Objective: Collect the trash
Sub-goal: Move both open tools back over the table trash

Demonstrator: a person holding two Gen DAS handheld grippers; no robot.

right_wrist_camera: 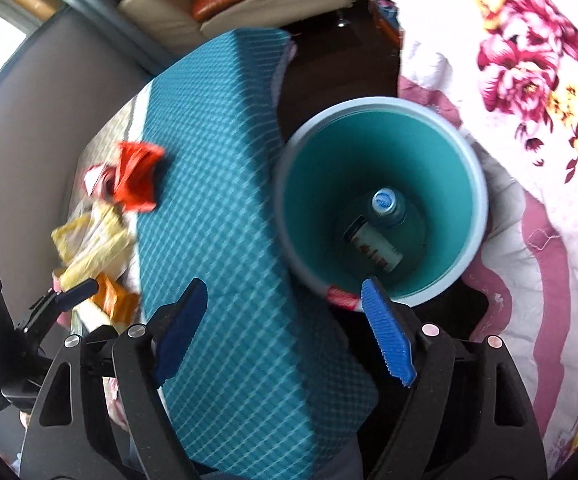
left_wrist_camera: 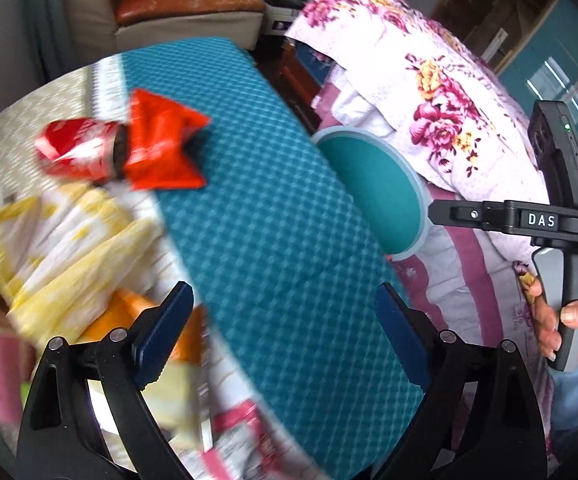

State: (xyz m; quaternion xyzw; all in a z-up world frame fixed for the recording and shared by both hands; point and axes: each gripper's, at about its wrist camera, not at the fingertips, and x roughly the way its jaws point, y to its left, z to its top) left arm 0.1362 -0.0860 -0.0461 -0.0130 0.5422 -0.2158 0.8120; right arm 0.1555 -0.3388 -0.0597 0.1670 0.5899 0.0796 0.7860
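A teal bin [right_wrist_camera: 381,200] with a pale rim stands on the floor beside the table; a plastic bottle [right_wrist_camera: 385,208] and a can [right_wrist_camera: 373,250] lie inside. The bin also shows in the left wrist view [left_wrist_camera: 369,192]. Red wrappers [left_wrist_camera: 129,148] and yellow-white wrappers [left_wrist_camera: 65,248] lie on the table; they also show in the right wrist view [right_wrist_camera: 129,180]. My left gripper [left_wrist_camera: 285,332] is open and empty above the table edge. My right gripper [right_wrist_camera: 285,328] is open and empty, near the bin's rim.
A teal checked cloth [left_wrist_camera: 257,208] covers the table's edge. A bed with a floral quilt [left_wrist_camera: 429,92] lies to the right. A sofa [left_wrist_camera: 185,4] stands at the back. An orange packet [right_wrist_camera: 113,300] lies near the left gripper's fingers.
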